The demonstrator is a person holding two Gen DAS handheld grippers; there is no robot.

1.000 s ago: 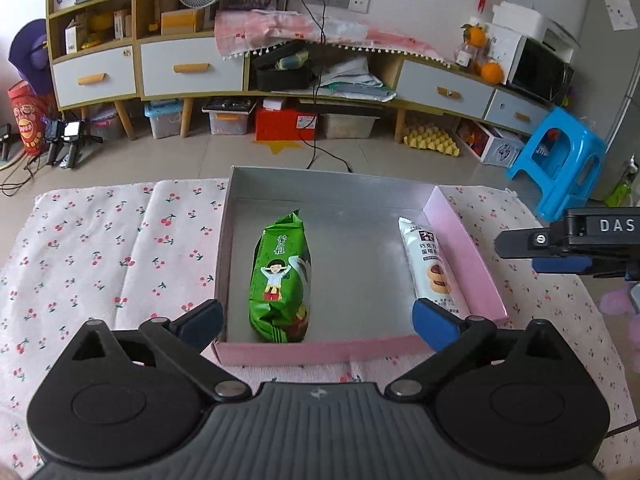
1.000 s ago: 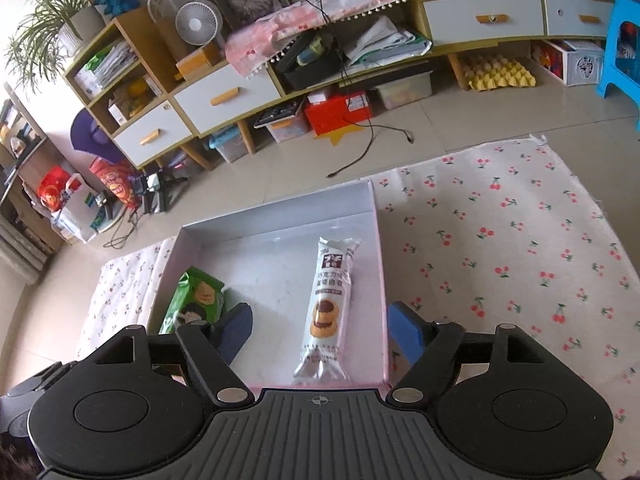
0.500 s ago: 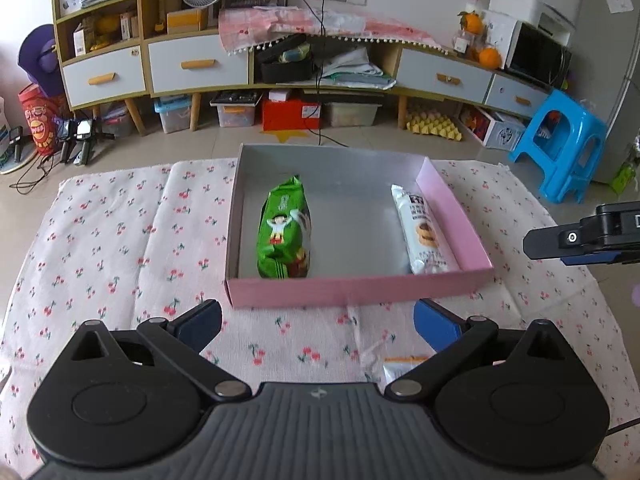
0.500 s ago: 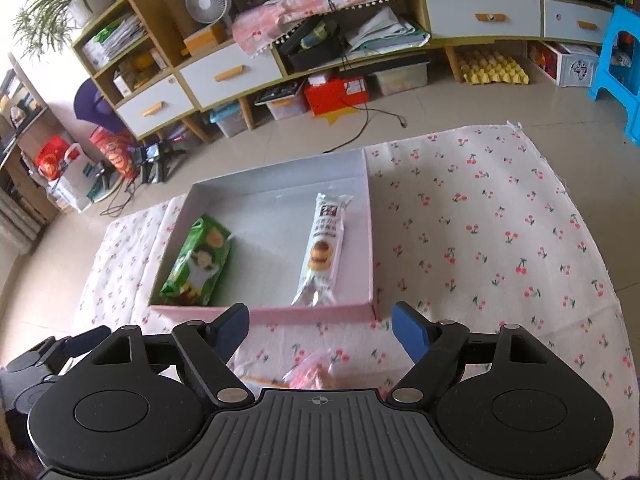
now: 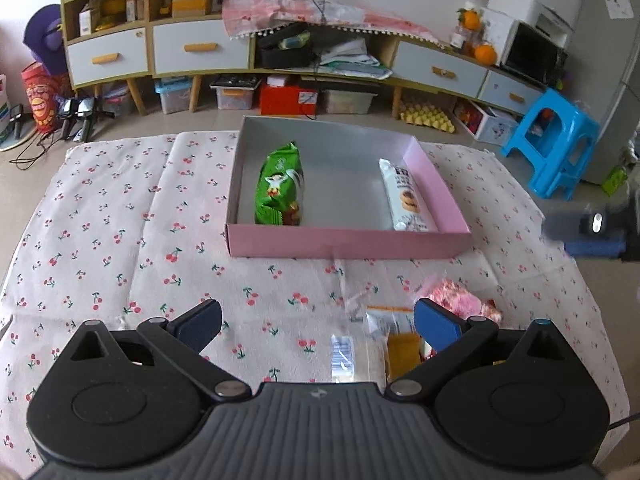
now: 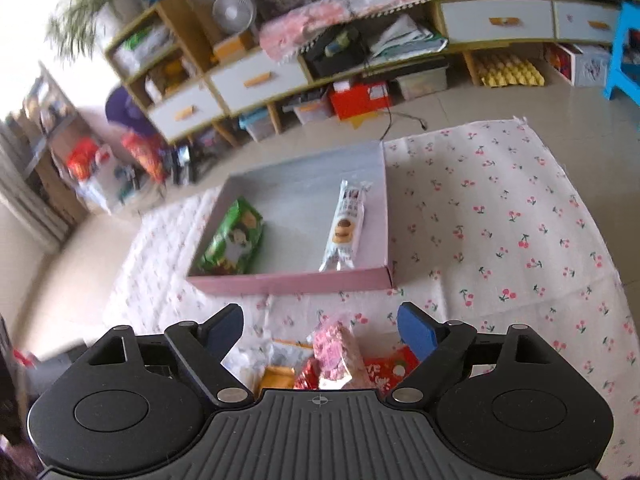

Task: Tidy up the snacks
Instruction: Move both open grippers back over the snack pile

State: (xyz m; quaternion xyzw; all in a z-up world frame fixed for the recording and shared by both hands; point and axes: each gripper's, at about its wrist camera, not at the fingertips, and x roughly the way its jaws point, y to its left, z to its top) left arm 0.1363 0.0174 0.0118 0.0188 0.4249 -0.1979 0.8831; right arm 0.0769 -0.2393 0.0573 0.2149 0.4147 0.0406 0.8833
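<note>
On the floor, a cherry-print cloth [image 5: 120,216] is spread out, and on its far half sits a shallow pink box [image 5: 348,242] with a grey inside. Behind the cloth runs a long low cabinet [image 5: 200,52] with white drawers, and a blue stool [image 5: 556,148] stands off to the right. Inside the box: a green snack bag [image 5: 280,188] lies lengthwise by the left wall, and a white cookie tube [image 5: 406,196] lies lengthwise by the right wall, well apart from the bag. Loose snacks sit on the cloth in front of the box: a pink-speckled pack [image 6: 334,354], a red packet [image 6: 386,368], an orange-brown packet [image 5: 402,350], and a small clear wrapper with blue print [image 5: 343,358]. Left gripper [image 5: 316,322]: fingers wide apart, nothing between them, over the cloth just left of the loose pile. Right gripper [image 6: 320,330]: jaws opening, fingers well apart, pink-speckled pack below and between them but not clamped; no pad touches it. In the left wrist view the right gripper shows as a blurred dark shape at the cloth's right edge.
</note>
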